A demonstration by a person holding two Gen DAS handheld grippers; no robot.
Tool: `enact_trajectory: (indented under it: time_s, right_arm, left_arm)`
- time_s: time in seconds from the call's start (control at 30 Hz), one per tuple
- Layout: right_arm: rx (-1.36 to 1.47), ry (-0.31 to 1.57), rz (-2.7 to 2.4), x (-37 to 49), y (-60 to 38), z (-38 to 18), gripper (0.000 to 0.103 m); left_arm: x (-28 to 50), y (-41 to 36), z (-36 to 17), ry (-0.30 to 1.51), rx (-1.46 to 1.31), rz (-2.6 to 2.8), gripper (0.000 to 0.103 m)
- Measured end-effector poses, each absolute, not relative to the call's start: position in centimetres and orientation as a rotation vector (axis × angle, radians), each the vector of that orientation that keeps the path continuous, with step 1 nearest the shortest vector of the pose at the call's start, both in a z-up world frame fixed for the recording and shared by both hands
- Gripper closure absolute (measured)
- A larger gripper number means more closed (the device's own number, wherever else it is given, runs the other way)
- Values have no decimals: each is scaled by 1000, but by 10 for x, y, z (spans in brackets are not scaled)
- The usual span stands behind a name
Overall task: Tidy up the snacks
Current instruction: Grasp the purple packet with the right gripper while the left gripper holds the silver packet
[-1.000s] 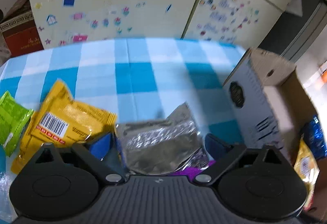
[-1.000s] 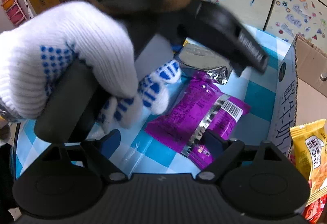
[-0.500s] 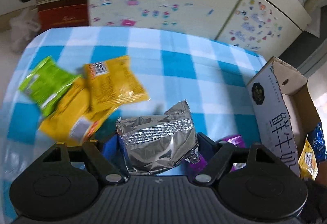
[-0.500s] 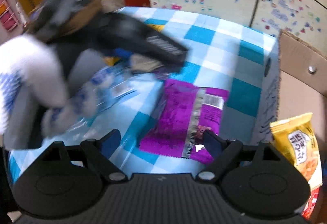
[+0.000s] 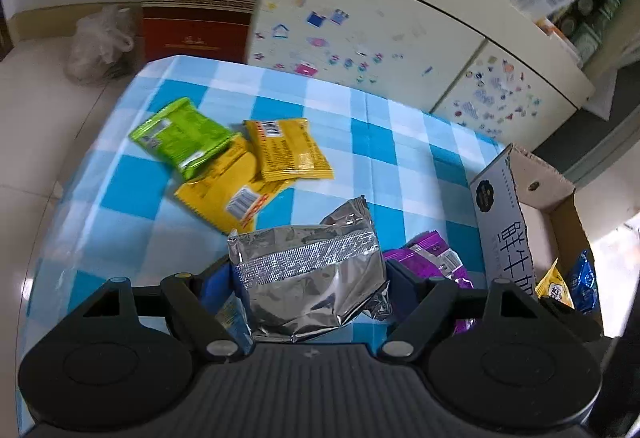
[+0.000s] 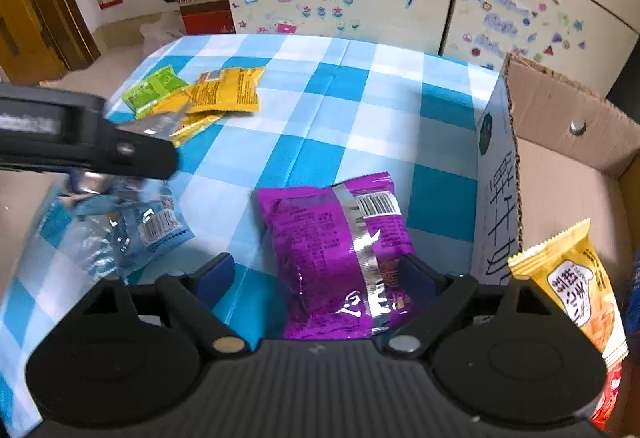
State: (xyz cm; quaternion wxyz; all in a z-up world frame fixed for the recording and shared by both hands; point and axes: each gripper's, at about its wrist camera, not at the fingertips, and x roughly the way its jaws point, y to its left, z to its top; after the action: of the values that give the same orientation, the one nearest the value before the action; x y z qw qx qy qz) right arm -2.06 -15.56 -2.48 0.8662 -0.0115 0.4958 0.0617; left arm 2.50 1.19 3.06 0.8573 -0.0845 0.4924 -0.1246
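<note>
Two yellow packets [image 5: 256, 174] on checked tablecloth [image 5: 400, 142].

The cardboard box [image 6: 496, 198] is showing large dark Chinese characters running down its white side, beginning 鲜牛奶, under a round dark emblem whose print is too small to read. The yellow packet [image 6: 576, 278] lying in the box is carrying Chinese characters in a white patch, too blurred to make out. Barcodes are showing on the purple packet [image 6: 336, 250], the blue packet [image 6: 156, 230] and the yellow packets on the table [image 5: 284, 150]; their digits and fine print are staying unreadable.
</note>
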Motion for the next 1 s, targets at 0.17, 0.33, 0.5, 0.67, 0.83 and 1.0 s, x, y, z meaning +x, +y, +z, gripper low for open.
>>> enact_trajectory:
  time_s: [0.17, 0.33, 0.5, 0.67, 0.83, 1.0]
  right_arm:
    - [-21, 1011, 118, -18, -158, -20, 14]
    - [-73, 1026, 137, -19, -149, -28, 13]
    - [-153, 1030, 186, -27, -129, -34, 8]
    - [-92, 1029, 349, -37, -120, -19, 12]
    - [1, 1015, 198, -26, -134, -17, 11]
    - [172, 1089, 125, -14, -145, -31, 11]
  left_arm:
    - [23, 16, 35, 1023, -185, -263, 20]
    - [21, 18, 40, 1002, -189, -267, 20]
    - [21, 26, 44, 992, -196, -250, 20]
    - [21, 43, 46, 988, -205, -211, 20]
    - [21, 54, 47, 985, -219, -182, 20]
    - [22, 54, 48, 984, -230, -185, 20]
